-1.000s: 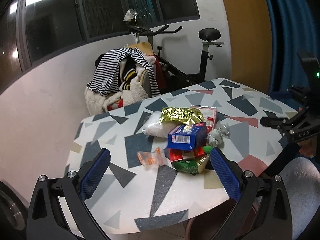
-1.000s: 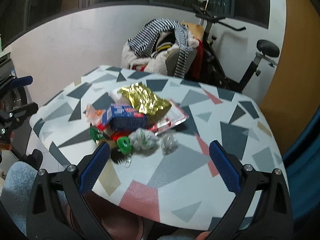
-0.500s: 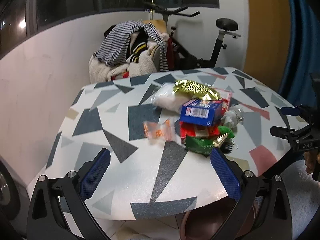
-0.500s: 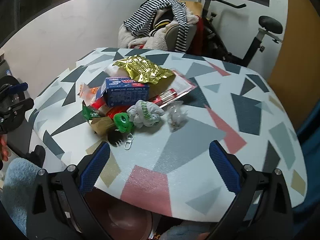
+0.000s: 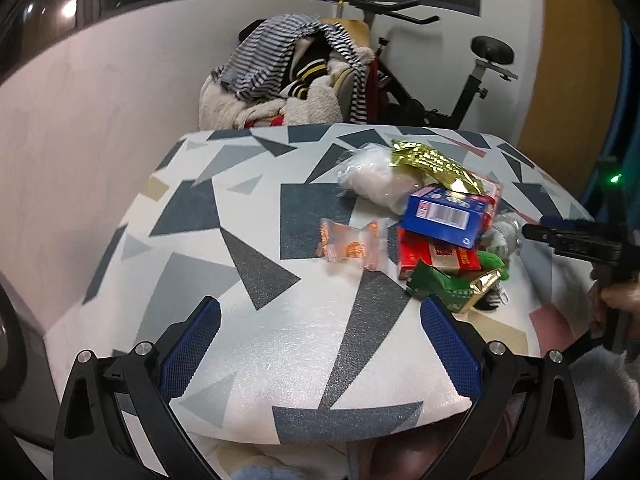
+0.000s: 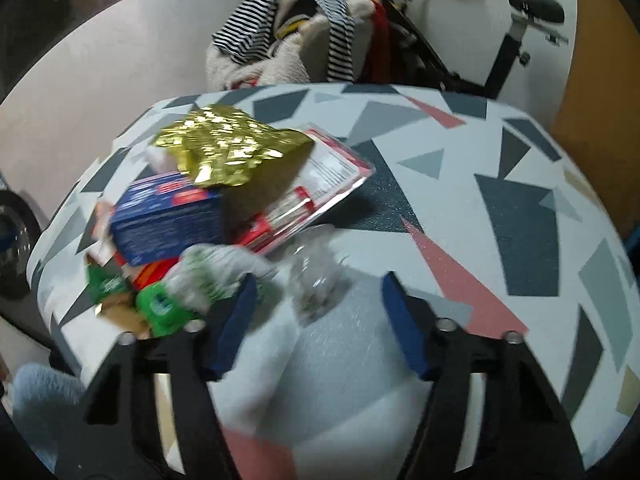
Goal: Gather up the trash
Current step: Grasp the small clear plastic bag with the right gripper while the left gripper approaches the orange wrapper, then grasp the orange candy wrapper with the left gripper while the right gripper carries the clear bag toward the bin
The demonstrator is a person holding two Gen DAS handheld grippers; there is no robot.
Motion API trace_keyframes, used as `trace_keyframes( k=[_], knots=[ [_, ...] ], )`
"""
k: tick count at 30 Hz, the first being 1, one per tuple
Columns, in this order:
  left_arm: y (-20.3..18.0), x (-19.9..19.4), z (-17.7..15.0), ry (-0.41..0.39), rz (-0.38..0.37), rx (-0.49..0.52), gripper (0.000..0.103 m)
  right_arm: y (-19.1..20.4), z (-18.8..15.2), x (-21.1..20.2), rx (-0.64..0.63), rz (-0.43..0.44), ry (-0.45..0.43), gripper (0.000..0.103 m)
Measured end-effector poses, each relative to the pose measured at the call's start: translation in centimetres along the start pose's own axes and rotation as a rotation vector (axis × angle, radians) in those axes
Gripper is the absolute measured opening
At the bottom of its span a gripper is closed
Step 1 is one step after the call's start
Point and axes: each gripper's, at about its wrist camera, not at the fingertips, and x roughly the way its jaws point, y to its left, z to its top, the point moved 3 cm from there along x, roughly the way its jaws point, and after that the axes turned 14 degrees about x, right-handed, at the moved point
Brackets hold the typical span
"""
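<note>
A pile of trash lies on the patterned table (image 5: 248, 320): a gold foil bag (image 5: 436, 166), a blue box (image 5: 444, 216), a red packet (image 5: 436, 258), a green wrapper (image 5: 444, 290), a white plastic bag (image 5: 372, 178) and a clear orange wrapper (image 5: 352, 242) lying apart on the left. My left gripper (image 5: 316, 344) is open and empty over the near table edge. My right gripper (image 6: 316, 304) is open, its blue pads on either side of a crumpled clear wrapper (image 6: 316, 280). The gold bag (image 6: 228, 148), blue box (image 6: 168, 220) and a white-green crumpled wrapper (image 6: 212, 272) lie left of it.
A chair heaped with striped and fleece clothes (image 5: 288, 76) stands behind the table, with an exercise bike (image 5: 452, 92) beside it. The right gripper's body (image 5: 580, 240) shows at the right of the left wrist view. A blue curtain hangs far right.
Both grippers have moved forward and down toward the table. The right gripper has closed in on the crumpled clear wrapper, which now sits between its pads. The trash has not moved.
</note>
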Motion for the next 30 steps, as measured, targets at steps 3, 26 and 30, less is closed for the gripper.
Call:
trace_keyframes(
  k=[3,26,30],
  knots=[
    [0.9,0.8,0.1,0.023,-0.015,-0.051,0.098,-0.7,0.8,2.2,0.105,0.067,0.053,0.048],
    [3.4,14.0,2.0,0.158,-0.351,-0.682,0.067,-3.2,0.1,2.0,0.213,0.109,-0.011,0.026],
    [3.6,14.3,2.0,0.173,-0.352,-0.739,0.022,-3.1,0.3,1.3,0.219,0.107,-0.015,0.026]
  ],
)
